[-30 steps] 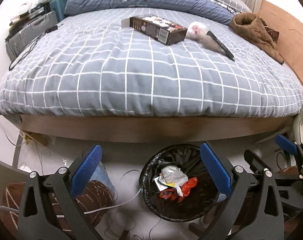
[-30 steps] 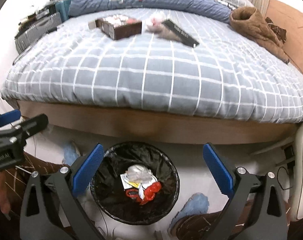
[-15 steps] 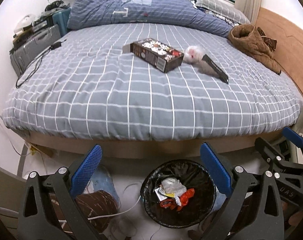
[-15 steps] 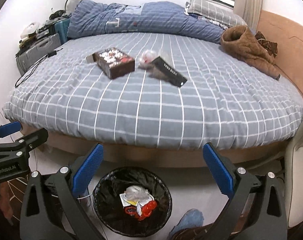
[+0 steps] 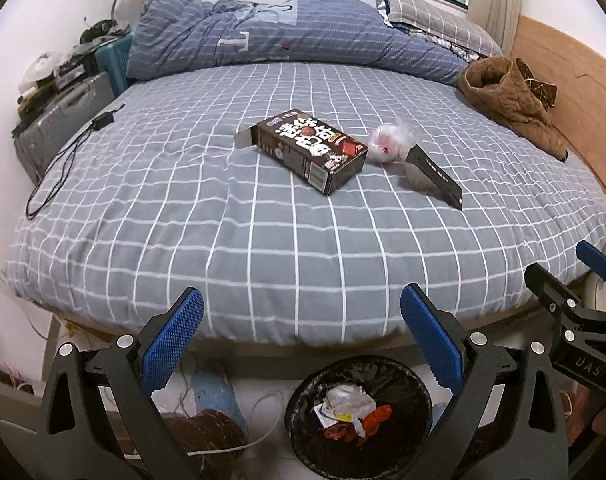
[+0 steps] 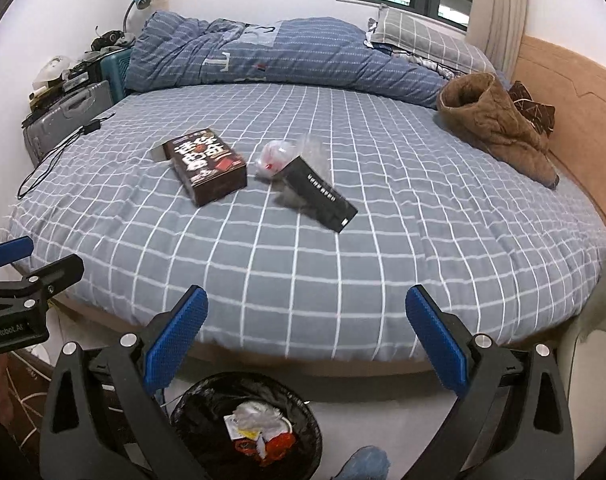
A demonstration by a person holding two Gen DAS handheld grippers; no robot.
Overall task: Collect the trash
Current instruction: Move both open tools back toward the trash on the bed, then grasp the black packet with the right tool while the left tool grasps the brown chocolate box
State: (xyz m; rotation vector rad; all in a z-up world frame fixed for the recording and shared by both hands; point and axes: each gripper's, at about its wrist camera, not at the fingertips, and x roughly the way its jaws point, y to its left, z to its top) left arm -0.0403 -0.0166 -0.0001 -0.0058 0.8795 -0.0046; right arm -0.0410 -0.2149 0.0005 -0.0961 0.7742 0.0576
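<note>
Grey checked bedding covers the bed (image 5: 263,248), where a dark rectangular carton (image 5: 309,150), a crumpled clear plastic wrapper (image 5: 389,142) and a flat black sleeve (image 5: 435,172) lie. Both the left gripper (image 5: 301,344) and the right gripper (image 6: 307,340) are wide apart, empty, above the round black-lined bin (image 5: 403,384).

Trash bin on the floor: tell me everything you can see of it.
The trash bin is round, open-topped and lined with a black plastic bag. It stands upright on the floor just in front of the bed. Inside lie a crumpled clear wrapper, some red packaging and white scraps. No hand-held gripper touches it.
</note>
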